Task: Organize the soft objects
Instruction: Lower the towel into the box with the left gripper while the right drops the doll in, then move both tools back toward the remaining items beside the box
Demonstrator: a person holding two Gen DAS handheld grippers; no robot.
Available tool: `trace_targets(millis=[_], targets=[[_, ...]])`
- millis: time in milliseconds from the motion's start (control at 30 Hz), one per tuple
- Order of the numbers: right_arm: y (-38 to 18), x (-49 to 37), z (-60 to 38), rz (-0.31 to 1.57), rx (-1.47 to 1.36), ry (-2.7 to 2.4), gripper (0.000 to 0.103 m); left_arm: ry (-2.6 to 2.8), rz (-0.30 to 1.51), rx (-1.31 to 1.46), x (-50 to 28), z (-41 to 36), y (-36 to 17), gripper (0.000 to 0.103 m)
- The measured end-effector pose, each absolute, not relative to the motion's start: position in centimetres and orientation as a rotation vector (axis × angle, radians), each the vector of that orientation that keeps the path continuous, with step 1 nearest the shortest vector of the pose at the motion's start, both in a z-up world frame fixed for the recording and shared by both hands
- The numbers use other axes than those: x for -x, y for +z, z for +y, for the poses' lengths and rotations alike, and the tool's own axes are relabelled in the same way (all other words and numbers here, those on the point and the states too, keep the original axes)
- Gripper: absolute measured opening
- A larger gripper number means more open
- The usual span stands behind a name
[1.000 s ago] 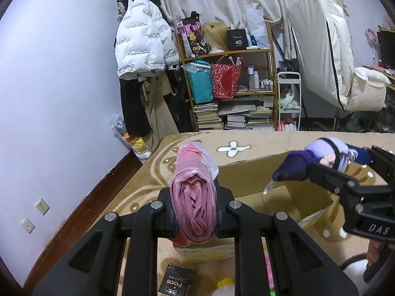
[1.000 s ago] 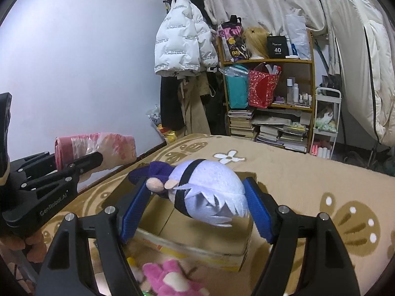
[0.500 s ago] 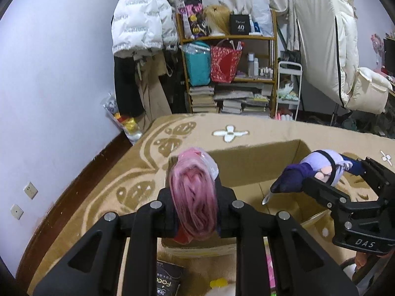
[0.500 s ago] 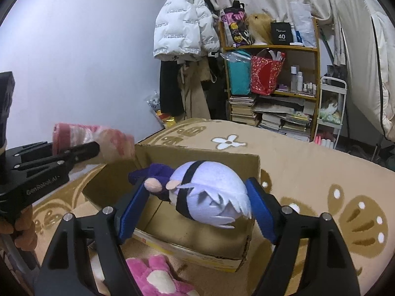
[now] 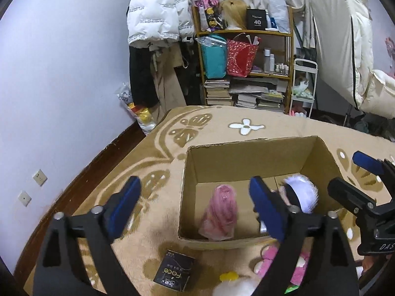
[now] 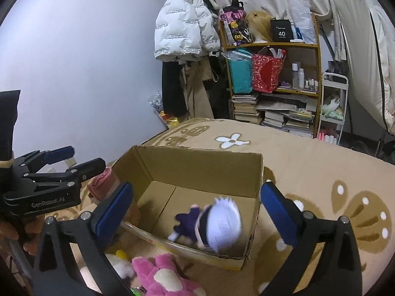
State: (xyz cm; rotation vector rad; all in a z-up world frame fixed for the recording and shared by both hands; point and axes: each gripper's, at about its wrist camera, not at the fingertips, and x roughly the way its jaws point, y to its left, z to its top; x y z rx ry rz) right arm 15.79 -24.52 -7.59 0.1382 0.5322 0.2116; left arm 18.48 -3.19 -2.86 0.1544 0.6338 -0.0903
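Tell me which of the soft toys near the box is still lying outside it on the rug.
The pink plush toy, on the rug against the near wall of the cardboard box. The white-haired doll lies inside the box.

I see the cardboard box (image 5: 249,148) sitting open on the rug (image 5: 222,120), with the rolled bundle (image 5: 220,213) lying in its left half and the plush doll (image 5: 300,193) in its right half. My left gripper (image 5: 195,204) hangs over the box's near left corner, its jaws opening with nothing between them; my right gripper (image 6: 196,211) hangs over the near right side, jaws opening too, the doll loose below. Near me, before the box, lie a small carton (image 5: 174,272) and a stuffed toy (image 6: 163,277). Far behind stands a shelf (image 5: 244,34), a hanging jacket (image 5: 155,14) to its left.
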Motion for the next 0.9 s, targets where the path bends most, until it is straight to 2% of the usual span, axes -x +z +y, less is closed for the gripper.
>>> trace_targets(millis=[67, 267, 900], targets=[[-7.5, -15.5, -24.6, 0.536, -0.148, 0.209, 0.103, -0.086, 0.638, -0.138, -18.5, -2.9, -2.7, 0.099], [-7.1, -14.5, -24.9, 0.544, -0.159, 0.198, 0.103, -0.110, 0.635, -0.125, -17.7, -2.6, -2.0, 0.103], [-3.0, -10.0, -24.7, 0.526, -0.163, 0.140, 0.103, -0.154, 0.659, -0.144, -10.3, -1.8, 1.5, 0.103]])
